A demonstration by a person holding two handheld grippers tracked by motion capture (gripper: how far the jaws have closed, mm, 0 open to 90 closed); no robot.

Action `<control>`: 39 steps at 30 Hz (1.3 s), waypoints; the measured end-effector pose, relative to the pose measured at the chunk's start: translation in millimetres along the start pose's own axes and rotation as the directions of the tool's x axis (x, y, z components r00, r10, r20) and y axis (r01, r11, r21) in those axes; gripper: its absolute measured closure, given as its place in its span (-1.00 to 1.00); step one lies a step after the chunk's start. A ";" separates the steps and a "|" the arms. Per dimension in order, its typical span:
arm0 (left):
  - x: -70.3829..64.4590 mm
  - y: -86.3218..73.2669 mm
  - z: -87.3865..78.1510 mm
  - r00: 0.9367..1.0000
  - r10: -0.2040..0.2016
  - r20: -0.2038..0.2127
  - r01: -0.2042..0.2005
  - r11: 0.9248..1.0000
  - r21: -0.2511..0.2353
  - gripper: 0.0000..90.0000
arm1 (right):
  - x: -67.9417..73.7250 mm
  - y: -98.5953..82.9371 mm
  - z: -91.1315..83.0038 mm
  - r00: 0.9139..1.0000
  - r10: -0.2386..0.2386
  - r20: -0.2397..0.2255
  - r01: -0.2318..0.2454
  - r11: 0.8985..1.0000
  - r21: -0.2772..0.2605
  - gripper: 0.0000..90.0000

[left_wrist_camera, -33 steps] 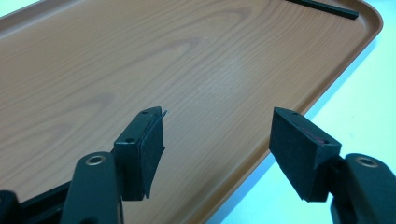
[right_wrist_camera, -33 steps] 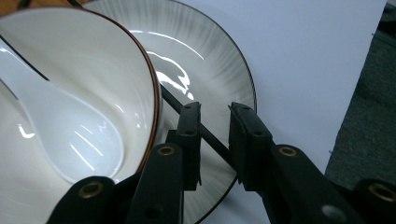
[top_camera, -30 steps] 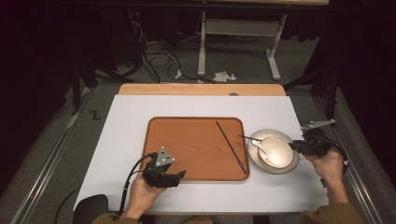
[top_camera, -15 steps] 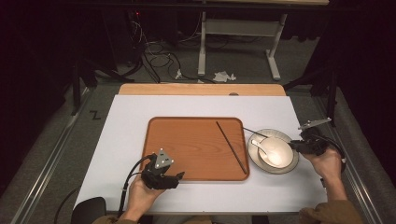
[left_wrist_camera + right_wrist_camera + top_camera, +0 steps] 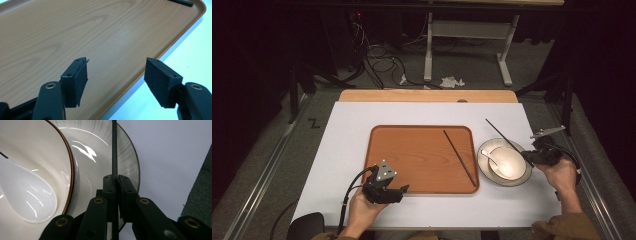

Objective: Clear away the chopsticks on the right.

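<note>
Here the right gripper (image 5: 530, 159) has its jaws clamped on one black chopstick (image 5: 504, 138), which slants up and away over the plate (image 5: 484, 170) holding the bowl (image 5: 512, 159) and white spoon (image 5: 30, 202). The second chopstick (image 5: 459, 157) lies on the wooden tray (image 5: 412, 155), near its right edge. Left gripper (image 5: 403, 190) rests at the tray's near edge, jaws apart, holding nothing.

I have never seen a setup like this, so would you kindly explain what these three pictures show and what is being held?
A person at a table works with a handheld two-jaw gripper in each hand. The high view looks down from above; the other two come from cameras riding on the grippers. On the table lie a wooden tray with one black chopstick in it, and a plate bearing a bowl with a white spoon. The left gripper hangs open over the tray's near edge. The right gripper is shut on a second chopstick.
</note>
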State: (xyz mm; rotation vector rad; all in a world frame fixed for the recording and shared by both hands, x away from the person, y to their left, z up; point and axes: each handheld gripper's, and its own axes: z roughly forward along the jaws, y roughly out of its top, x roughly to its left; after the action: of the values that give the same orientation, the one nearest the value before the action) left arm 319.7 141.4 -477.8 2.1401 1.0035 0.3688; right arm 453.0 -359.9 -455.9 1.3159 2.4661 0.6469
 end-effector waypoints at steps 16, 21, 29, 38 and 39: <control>1.1 0.5 1.0 1.000 0.003 0.001 -0.003 1.000 0.003 -0.22 | 0.2 -0.4 -16.8 1.000 0.024 0.004 -0.024 0.992 -0.127 0.93; 0.7 0.7 3.2 1.000 0.007 0.003 -0.007 1.000 0.011 -0.22 | 2.0 0.5 -24.5 0.999 0.032 0.003 -0.031 0.987 -0.160 0.93; 1.6 2.6 4.5 1.000 0.009 0.011 -0.009 1.000 0.008 -0.22 | 10.9 5.2 -37.5 1.000 0.023 0.001 -0.022 0.981 -0.195 0.93; 0.5 5.4 6.8 1.000 0.022 0.018 -0.022 1.000 0.009 -0.22 | 19.1 5.8 -49.6 0.997 0.067 -0.041 -0.074 0.972 -0.223 0.93; 1.0 5.6 6.8 1.000 0.021 0.018 -0.021 1.000 0.008 -0.22 | 21.1 6.3 -51.0 0.996 0.068 -0.049 -0.078 0.972 -0.223 0.93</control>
State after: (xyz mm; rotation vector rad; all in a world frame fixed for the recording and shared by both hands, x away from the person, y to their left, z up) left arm 326.9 136.4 -478.5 2.1592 0.9745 0.3552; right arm 423.7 -352.3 -409.3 1.3210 2.3026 0.9498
